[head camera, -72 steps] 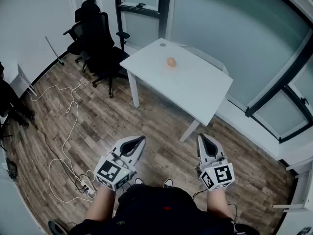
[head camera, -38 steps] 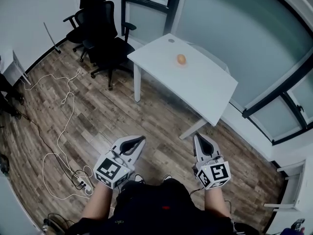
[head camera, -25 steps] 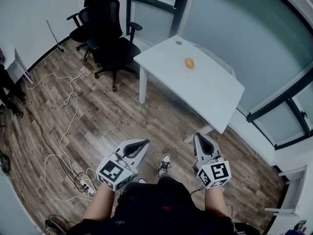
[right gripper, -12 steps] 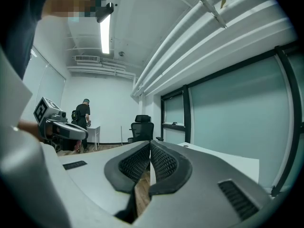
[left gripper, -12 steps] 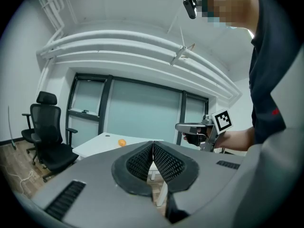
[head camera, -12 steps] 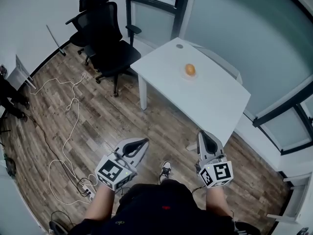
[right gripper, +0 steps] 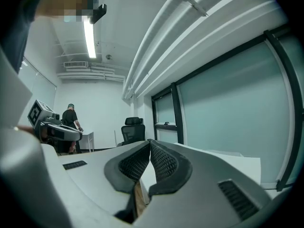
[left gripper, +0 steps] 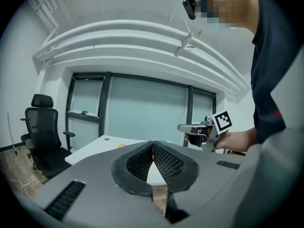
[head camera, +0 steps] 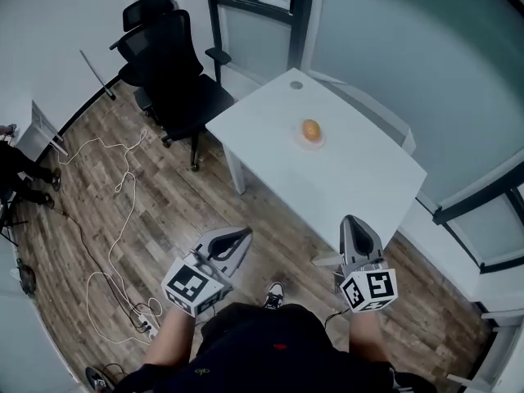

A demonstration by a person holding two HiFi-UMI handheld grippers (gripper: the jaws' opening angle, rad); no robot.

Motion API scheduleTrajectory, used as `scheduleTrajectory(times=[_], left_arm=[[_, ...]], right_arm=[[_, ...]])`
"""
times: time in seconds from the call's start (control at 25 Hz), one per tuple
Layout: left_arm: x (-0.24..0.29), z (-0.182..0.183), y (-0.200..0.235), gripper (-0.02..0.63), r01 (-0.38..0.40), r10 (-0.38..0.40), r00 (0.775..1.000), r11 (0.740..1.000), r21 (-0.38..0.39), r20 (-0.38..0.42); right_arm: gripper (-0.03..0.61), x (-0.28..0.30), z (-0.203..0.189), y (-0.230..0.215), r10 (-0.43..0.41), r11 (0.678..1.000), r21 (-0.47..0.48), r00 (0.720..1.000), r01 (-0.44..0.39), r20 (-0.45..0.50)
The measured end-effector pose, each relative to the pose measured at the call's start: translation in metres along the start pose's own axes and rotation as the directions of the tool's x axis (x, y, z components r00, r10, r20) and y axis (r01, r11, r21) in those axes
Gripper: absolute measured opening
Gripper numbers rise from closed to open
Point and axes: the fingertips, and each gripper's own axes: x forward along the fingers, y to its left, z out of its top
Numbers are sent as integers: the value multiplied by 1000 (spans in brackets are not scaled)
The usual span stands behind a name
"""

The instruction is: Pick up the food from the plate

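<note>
Nothing is done yet. The food (head camera: 310, 129), perhaps a bun though too small to tell, sits on its plate (head camera: 309, 144) on the surface (head camera: 352, 178). It is well apart from the left gripper (head camera: 237, 236) and right gripper (head camera: 354, 224), both pressed together and empty. Approach, opening and grasp all remain.

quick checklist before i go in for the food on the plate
1. Food sits on the plate on the white table: ok.
2. Left gripper open for a grasp: not ok, jaws shut, nothing between them.
3. Right gripper open: not ok, jaws shut, empty.
4. Grippers close to the food: not ok, both are well short of it.
5. Tabletop between the near edge and the plate free: ok.
6. Floor cable away from the feet: ok, it lies off to the left.
</note>
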Motion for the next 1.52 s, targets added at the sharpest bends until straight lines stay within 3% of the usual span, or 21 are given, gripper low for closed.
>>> scheduleTrajectory(times=[0.24, 0.4, 0.6, 0.84, 1.24, 1.52], left_arm=[[46, 13, 7, 23, -5, 5, 1000, 1000, -24, -23], [66, 16, 15, 23, -13, 13, 999, 1000, 4, -30], [82, 15, 52, 23, -7, 7, 1000, 1000, 10, -19], [130, 24, 102, 23, 59, -59, 998, 998, 2, 1], [203, 52, 256, 23, 144, -144, 990, 989, -32, 7], [238, 55, 367, 23, 180, -179, 984, 982, -58, 16]], right_arm=[[23, 23, -2, -46, -5, 999, 39, 1000, 5, 8], [23, 29, -8, -62, -3, 999, 46, 1000, 3, -5], [23, 58, -9, -61, 10, 1000, 12, 1000, -9, -19], [23, 112, 2, -75, -28, 999, -21, 999, 28, -23], [23, 248, 7, -80, -134, 991, -40, 987, 130, -86], [23, 346, 11, -65, -153, 987, -63, 981, 146, -123]])
